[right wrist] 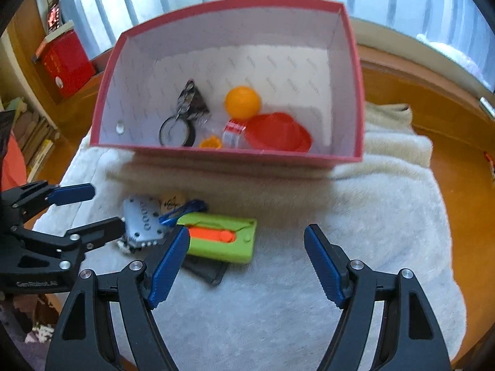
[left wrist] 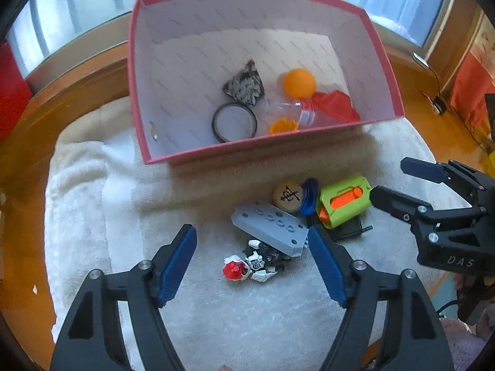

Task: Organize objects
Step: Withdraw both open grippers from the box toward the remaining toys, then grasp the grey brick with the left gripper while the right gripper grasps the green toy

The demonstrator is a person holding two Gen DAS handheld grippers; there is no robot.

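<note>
A red box (left wrist: 216,151) (right wrist: 216,151) stands on a white towel (left wrist: 92,204) (right wrist: 371,216). It holds an orange ball (left wrist: 299,82) (right wrist: 242,101), a black ring (left wrist: 234,122), a patterned pouch (left wrist: 244,85), a clear bottle (left wrist: 287,113) and a red lid (right wrist: 278,133). In front lie a grey block (left wrist: 272,227) (right wrist: 143,218), a red-and-white figure (left wrist: 247,266), a wooden chess piece (left wrist: 287,197), a blue clip (left wrist: 309,196) and a green-and-orange toy (left wrist: 343,201) (right wrist: 221,238). My left gripper (left wrist: 252,241) (right wrist: 92,207) is open above the figure and block. My right gripper (right wrist: 247,241) (left wrist: 389,182) is open, beside the green toy.
The towel lies on a wooden surface (left wrist: 18,247) (right wrist: 458,160) by a window. A red box (right wrist: 65,61) and books (right wrist: 37,148) stand on shelves at the left. A dark flat item (right wrist: 207,270) lies under the green toy.
</note>
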